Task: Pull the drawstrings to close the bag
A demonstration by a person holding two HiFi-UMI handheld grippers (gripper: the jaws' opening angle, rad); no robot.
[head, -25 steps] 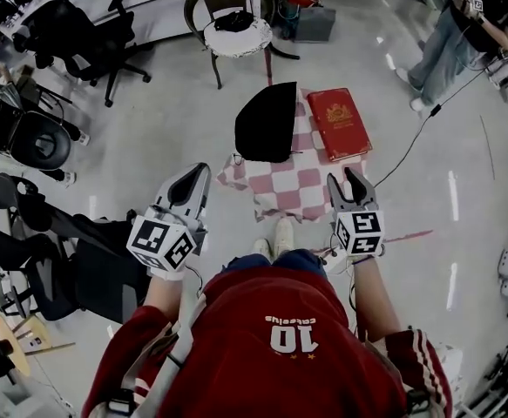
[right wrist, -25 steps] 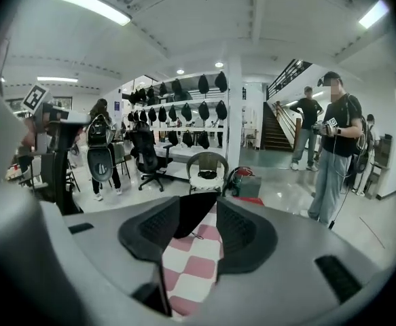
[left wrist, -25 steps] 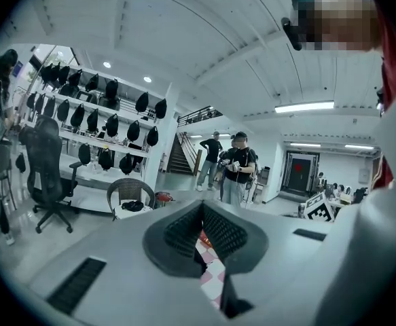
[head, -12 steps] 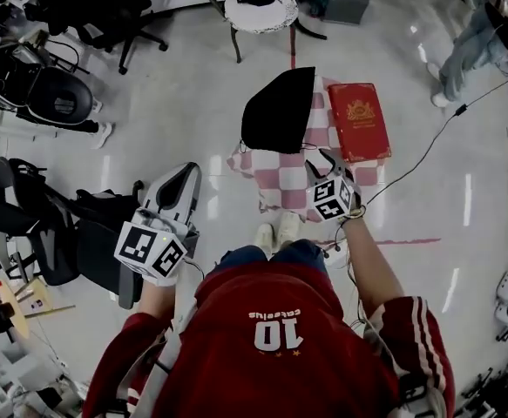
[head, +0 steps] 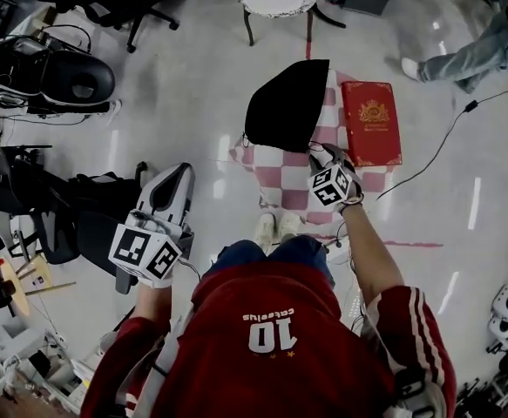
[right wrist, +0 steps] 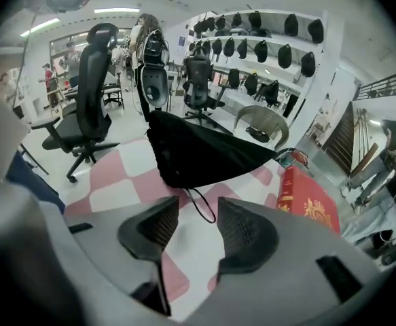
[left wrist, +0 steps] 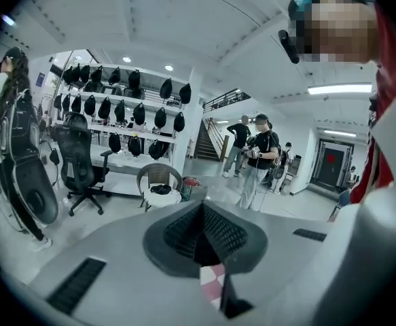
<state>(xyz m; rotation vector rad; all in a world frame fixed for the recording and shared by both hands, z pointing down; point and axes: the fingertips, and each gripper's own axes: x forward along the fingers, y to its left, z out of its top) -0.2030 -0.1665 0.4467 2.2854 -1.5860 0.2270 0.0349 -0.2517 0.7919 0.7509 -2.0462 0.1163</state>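
My right gripper (right wrist: 198, 214) hangs jaws apart just short of the cord (right wrist: 202, 207) trailing from the bag (right wrist: 198, 148) on the cloth (right wrist: 116, 182), lined up to pinch it. My left gripper (left wrist: 201, 233) is shut, empty, parked aside.

Top: red jersey (head: 280, 364), white "10" and small lettering on back | Sleeves: red, white stripes (head: 430, 348) | Legs: blue jeans (head: 267, 255) | Feet: white shoes (head: 275, 227) | Harness: grey strap (head: 171, 364) at one shoulder | Tools: left gripper (head: 172, 185), right gripper (head: 321, 157), pale grey shells, black ribbed pads (right wrist: 242, 233), black-and-white marker cubes (head: 146, 252)
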